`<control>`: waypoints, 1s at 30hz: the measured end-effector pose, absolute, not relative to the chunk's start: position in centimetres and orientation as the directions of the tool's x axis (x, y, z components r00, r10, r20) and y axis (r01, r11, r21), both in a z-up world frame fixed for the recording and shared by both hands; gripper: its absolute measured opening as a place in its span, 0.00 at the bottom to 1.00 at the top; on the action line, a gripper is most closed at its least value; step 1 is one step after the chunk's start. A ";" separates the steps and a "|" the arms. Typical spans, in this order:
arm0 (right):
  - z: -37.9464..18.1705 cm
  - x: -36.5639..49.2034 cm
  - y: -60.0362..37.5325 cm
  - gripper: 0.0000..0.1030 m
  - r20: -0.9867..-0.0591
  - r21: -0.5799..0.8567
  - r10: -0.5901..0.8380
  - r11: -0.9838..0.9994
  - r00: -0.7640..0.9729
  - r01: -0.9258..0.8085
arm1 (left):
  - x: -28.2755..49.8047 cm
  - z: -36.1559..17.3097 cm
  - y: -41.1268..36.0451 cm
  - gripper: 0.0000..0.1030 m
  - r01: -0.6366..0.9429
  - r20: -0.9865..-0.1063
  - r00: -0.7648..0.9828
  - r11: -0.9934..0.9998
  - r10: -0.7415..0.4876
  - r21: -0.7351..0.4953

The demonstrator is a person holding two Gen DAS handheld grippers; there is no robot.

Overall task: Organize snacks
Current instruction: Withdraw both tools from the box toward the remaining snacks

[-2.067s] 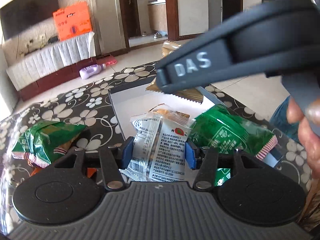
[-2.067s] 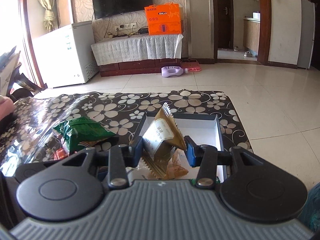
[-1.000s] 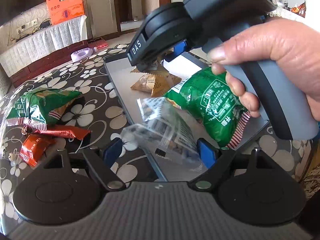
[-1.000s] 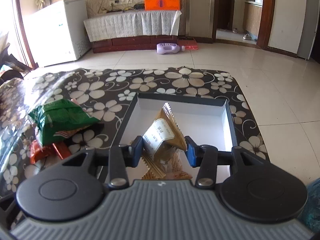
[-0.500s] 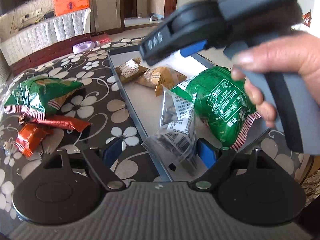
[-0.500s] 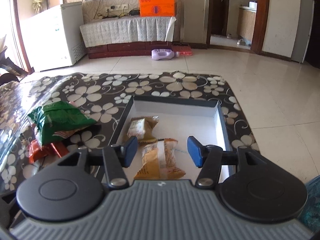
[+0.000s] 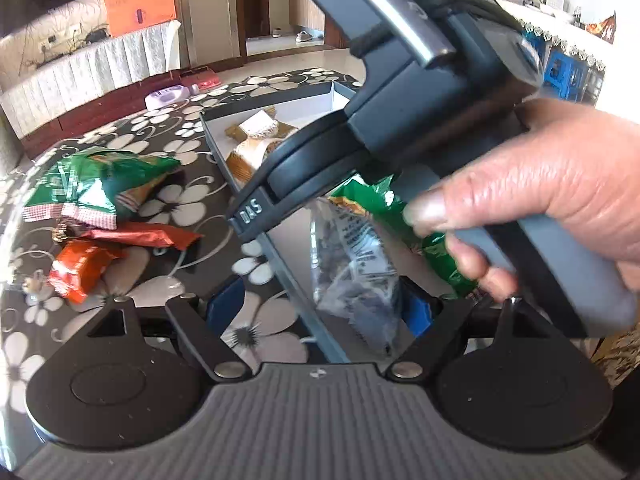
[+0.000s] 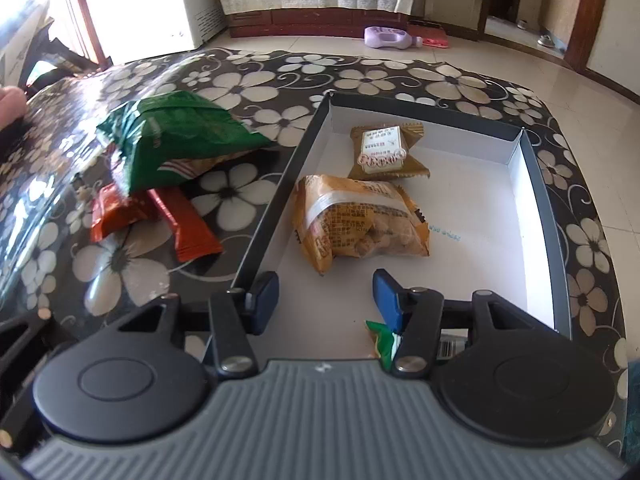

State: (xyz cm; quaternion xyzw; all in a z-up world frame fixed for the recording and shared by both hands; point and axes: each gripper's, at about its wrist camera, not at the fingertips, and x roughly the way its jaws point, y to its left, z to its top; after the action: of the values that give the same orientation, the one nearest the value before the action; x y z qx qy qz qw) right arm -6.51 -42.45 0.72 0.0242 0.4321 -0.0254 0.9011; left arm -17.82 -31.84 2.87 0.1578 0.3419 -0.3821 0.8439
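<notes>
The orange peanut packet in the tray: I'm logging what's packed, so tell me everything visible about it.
The orange peanut packet is a crinkly, glossy plastic pouch, sealed, with dark print, a pale band and a clear patch showing nuts. It lies flat on the white floor of the tray, near its left wall, just touching the brown wrapped snack behind it. The open right tool hovers nearby, not touching.

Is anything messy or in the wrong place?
Yes. A green bag and two red packets are piled on the flowery table, outside the tray. The green bag lies across the red ones. The other snacks are inside the tray.
</notes>
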 end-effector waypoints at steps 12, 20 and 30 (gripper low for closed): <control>4.2 -9.5 -43.5 0.54 -0.723 0.065 -0.031 0.992 0.690 0.112 | -19.0 7.1 -25.8 0.82 0.799 -0.692 0.476 0.595 -0.542 0.083; 5.1 -10.7 -43.2 0.54 -0.672 0.033 -0.089 0.988 0.735 0.150 | -18.5 5.7 -24.2 0.82 0.751 -0.684 0.516 0.656 -0.515 0.072; 4.2 -8.2 -38.2 0.53 -0.671 0.240 0.278 0.959 0.687 -0.153 | -11.4 7.9 -18.2 0.82 0.461 -0.602 0.745 0.874 -0.287 0.154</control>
State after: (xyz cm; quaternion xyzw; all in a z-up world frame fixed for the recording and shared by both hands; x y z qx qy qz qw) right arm -8.19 -38.18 4.21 0.0827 0.3775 0.1177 0.9148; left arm -11.45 -18.16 7.87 0.1483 0.2938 -0.2027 0.9223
